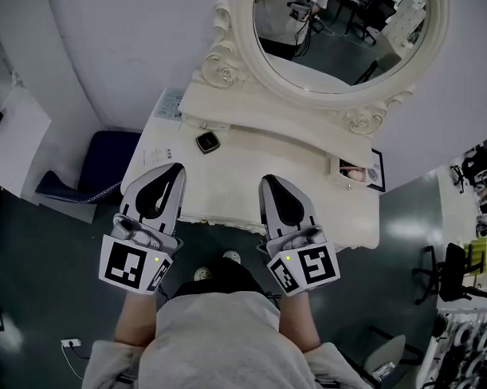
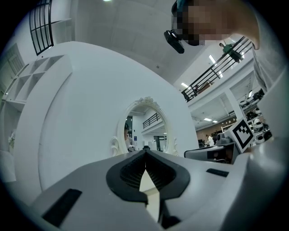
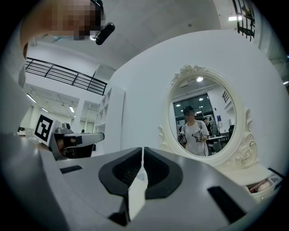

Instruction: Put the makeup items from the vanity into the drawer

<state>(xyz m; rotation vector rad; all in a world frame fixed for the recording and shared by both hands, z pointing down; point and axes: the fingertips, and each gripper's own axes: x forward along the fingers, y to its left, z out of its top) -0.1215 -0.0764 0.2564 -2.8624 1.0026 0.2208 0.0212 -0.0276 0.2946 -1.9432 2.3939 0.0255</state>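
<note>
Black ribbed pads (image 2: 131, 173) of the left gripper (image 2: 145, 155) are pressed together with nothing between them, and the right gripper (image 3: 142, 153) is likewise closed and empty. Both hover side by side over the front edge of the cream vanity (image 1: 236, 173). Just beyond the left gripper's tips a small dark square compact (image 1: 207, 141) lies on the vanity top below the oval mirror (image 1: 345, 34), and at the far right a small drawer (image 1: 338, 167) stands open with something pinkish inside.

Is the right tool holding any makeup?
No, the right tool has its jaws pressed together with nothing between them.
</note>
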